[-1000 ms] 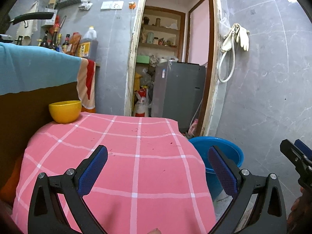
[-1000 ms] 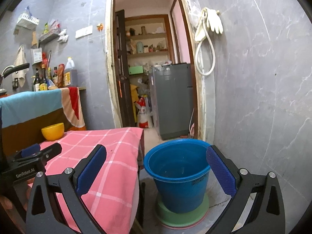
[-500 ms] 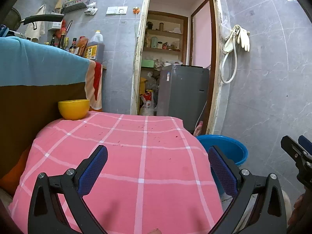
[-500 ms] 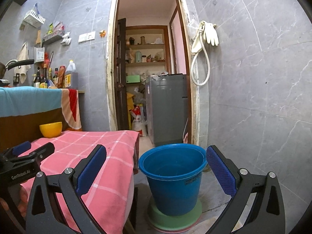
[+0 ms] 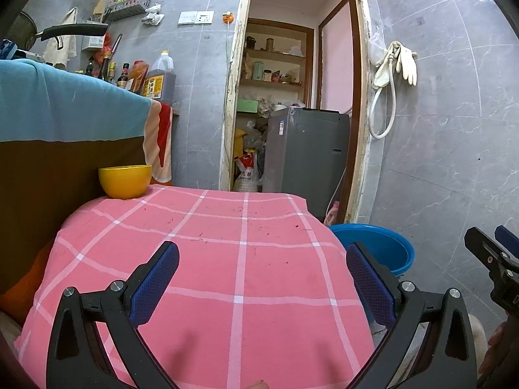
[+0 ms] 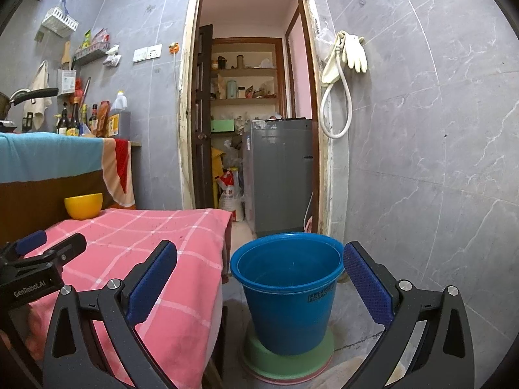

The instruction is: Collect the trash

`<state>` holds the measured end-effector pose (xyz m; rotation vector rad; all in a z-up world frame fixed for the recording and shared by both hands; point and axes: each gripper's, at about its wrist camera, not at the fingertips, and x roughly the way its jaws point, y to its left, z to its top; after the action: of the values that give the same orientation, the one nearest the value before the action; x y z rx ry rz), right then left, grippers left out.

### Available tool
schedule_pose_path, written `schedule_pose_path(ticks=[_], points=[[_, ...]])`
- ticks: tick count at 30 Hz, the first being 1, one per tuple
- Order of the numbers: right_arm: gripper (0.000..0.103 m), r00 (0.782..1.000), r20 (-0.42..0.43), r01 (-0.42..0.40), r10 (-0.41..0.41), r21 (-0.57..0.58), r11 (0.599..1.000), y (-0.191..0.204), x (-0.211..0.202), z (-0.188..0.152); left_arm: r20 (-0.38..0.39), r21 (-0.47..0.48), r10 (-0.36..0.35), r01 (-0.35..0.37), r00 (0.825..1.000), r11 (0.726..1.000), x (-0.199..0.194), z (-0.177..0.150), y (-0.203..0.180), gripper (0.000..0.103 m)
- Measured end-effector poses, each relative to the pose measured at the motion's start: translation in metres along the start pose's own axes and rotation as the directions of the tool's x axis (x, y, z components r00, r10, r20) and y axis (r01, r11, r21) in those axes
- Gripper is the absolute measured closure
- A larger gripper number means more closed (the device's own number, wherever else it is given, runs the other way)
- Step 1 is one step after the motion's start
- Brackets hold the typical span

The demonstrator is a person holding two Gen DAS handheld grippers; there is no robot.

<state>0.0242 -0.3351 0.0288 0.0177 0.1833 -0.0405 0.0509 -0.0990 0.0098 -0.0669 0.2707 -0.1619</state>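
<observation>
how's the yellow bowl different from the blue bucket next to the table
The small yellow plastic bowl is shallow and rounded; the blue plastic bucket is far larger, deep and straight-sided. The bowl sits on the pink checked tablecloth at the table's far corner, while the bucket stands on the floor atop a green disc. The bucket carries printed lettering; the bowl is plain. Both are upright and open-topped.

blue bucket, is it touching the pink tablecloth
Apart. The right wrist view shows floor between the bucket and the tablecloth's hanging edge.
</observation>
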Motion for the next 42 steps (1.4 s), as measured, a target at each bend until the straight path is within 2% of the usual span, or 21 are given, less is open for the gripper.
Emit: schedule_pose_path(ticks=[42], points=[[0.0, 1.0, -0.001, 0.003, -0.003, 0.009, 1.0, -0.0021, 0.0008, 0.0023, 0.0, 0.004, -0.001, 0.001, 1.0, 1.0, 0.0005, 0.0014, -0.0057, 0.002]])
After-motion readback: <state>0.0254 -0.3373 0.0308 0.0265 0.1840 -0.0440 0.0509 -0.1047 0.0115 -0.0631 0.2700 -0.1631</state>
